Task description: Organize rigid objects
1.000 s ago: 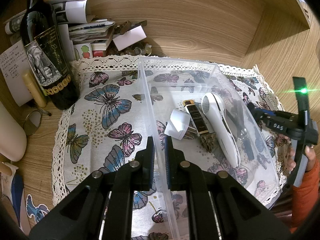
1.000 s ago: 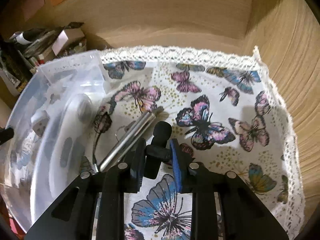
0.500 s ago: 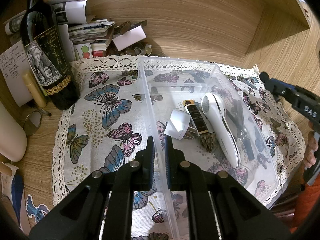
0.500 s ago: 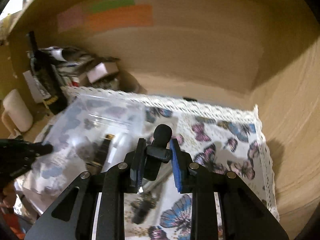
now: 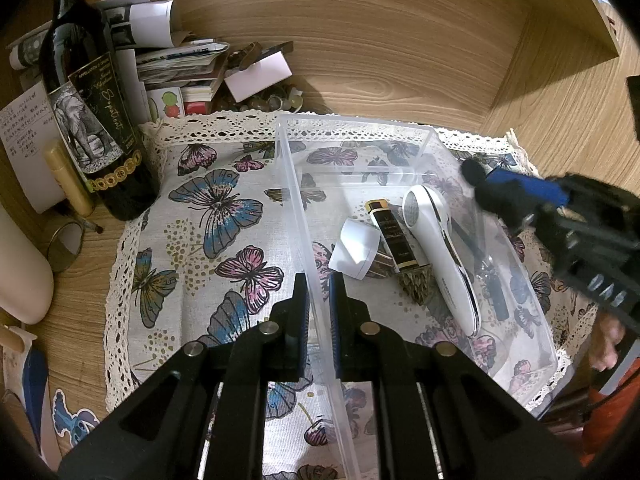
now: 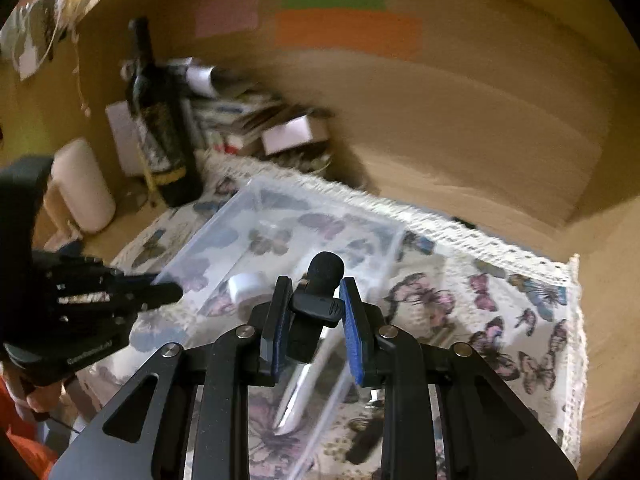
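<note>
A clear plastic bin (image 5: 404, 128) sits on a butterfly-print cloth (image 5: 224, 208). It holds a white handheld device (image 5: 436, 240), a black-and-gold tube (image 5: 390, 232), a white cap (image 5: 356, 246) and a small dark ornament (image 5: 418, 284). My left gripper (image 5: 318, 304) is shut on the bin's left wall. My right gripper (image 6: 316, 316) is shut on a small black clip-on microphone (image 6: 320, 280) and holds it in the air over the bin's right side (image 5: 492, 188). The right wrist view is blurred.
A dark wine bottle (image 5: 88, 92) stands at the back left beside a pile of papers and boxes (image 5: 188, 64). A wooden back wall and side wall close in the cloth. A dark item (image 6: 362, 442) lies on the cloth right of the bin.
My right gripper has lifted the black microphone off the cloth and carried it left, over the bin's right side. The left gripper has held still on the bin wall.
</note>
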A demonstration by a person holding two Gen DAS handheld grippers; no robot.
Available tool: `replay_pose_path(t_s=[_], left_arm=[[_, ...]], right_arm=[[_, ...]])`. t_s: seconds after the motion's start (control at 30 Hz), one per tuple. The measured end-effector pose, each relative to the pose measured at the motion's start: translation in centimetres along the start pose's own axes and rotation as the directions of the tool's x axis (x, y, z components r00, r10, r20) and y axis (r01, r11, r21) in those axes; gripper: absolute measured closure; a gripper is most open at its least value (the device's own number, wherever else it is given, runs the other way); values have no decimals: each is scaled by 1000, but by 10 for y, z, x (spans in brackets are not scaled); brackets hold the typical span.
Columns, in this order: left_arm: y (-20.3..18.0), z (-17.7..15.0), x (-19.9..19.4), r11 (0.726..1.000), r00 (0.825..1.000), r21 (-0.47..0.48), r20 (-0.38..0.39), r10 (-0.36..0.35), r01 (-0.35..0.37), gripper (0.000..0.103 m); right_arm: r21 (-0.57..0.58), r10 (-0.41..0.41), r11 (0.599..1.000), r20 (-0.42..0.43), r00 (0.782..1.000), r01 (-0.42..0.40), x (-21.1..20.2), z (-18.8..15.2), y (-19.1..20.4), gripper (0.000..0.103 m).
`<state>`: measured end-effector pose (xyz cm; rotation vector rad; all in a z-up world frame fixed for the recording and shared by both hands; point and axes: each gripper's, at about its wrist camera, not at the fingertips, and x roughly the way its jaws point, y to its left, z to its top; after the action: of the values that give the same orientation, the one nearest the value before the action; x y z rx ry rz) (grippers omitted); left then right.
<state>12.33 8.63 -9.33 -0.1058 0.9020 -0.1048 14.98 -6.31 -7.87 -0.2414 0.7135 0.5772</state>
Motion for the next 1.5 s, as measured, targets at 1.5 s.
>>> replay_pose_path(t_s=[1.5], left_arm=[[-3, 1, 0, 1000, 1000, 3, 0, 2, -2, 94]], right_arm=[[169, -102, 977, -162, 982, 130, -4, -90, -61, 61]])
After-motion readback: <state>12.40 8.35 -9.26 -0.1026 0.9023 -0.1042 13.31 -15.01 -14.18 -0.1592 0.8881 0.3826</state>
